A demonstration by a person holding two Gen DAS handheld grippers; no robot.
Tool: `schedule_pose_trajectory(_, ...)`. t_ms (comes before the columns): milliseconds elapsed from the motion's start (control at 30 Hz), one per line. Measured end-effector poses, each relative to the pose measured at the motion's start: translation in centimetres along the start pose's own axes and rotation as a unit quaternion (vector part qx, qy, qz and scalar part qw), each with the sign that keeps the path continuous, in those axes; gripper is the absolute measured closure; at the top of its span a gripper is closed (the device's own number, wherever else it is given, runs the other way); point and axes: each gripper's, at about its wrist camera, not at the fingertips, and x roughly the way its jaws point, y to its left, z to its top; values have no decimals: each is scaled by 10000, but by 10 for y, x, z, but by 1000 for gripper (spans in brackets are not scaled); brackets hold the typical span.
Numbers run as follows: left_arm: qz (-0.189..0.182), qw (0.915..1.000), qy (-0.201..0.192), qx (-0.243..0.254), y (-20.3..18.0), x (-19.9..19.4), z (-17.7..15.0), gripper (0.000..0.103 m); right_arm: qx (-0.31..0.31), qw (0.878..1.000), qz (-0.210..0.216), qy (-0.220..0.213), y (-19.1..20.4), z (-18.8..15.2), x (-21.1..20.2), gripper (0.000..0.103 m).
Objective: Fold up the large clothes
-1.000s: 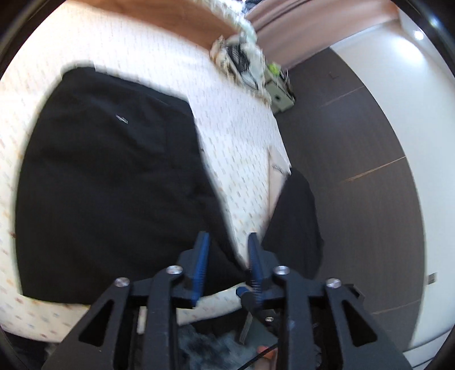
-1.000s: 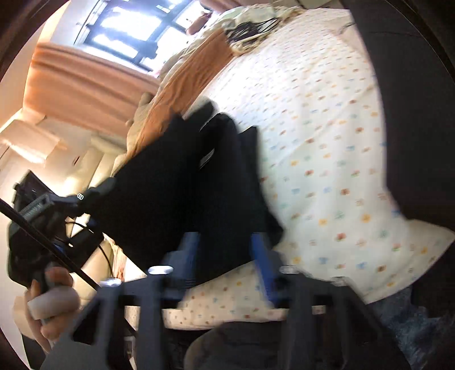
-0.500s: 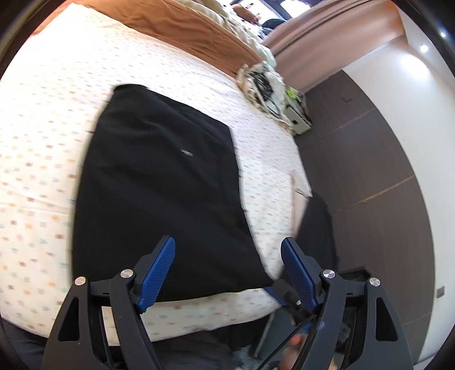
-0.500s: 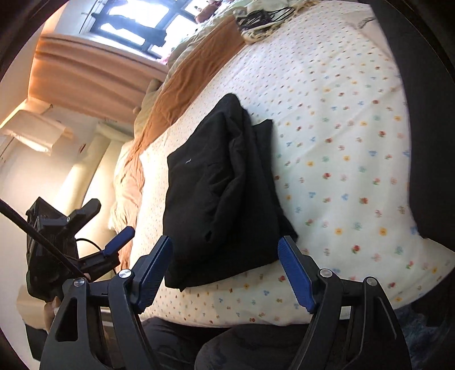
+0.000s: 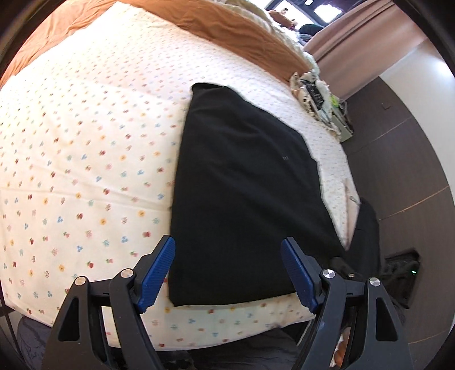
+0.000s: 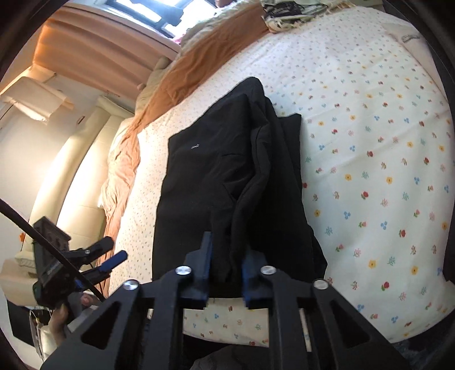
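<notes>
So we've got the black garment [image 5: 244, 193] lying folded on the bed [image 5: 85, 159], near the foot edge, on that white sheet with the little flower print. From the left wrist view it looks like a fairly neat flat rectangle. Our left gripper [image 5: 227, 270] is hovering just over its near edge with the blue fingers [image 5: 157, 270] spread wide, nothing between them.

The right wrist view shows the other side, where the layers are bunched up into a ridge running away from us. Our right gripper [image 6: 226, 269] has its fingers narrow and pinched onto the near edge of the garment [image 6: 227, 176], right at that bunched fold. The left gripper [image 6: 85, 261] shows off to the side in that view too.

An orange blanket [image 5: 227, 25] sits further up the bed.
</notes>
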Motion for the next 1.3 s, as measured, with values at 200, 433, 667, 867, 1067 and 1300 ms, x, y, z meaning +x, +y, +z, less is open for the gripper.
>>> schedule_pose_trajectory(200,247,9995,129,156,3,19,-6,34,180,9996,214,-70,-25,-9,-2,96)
schedule_pose_trajectory(433,407,9984,333,227,6,42,-7,35,606,9980,119,143,-75,-38,4,96)
schedule_pose_trajectory(667,149,9993,294,193,9,49,3,35,238,9988,-199,388,-58,-33,-2,89)
schedule_pose_trajectory(867,98,9995,226,217,9,56,23,35,65,9998,-168,112,-47,-5,-17,29)
schedule_pose_trajectory(1067,-33,9994,170,305,9,63,48,35,135,9996,-130,220,-54,23,3,29)
schedule_pose_trajectory(1300,-136,9990,259,327,11,85,76,35,407,9978,46,518,-72,55,41,29)
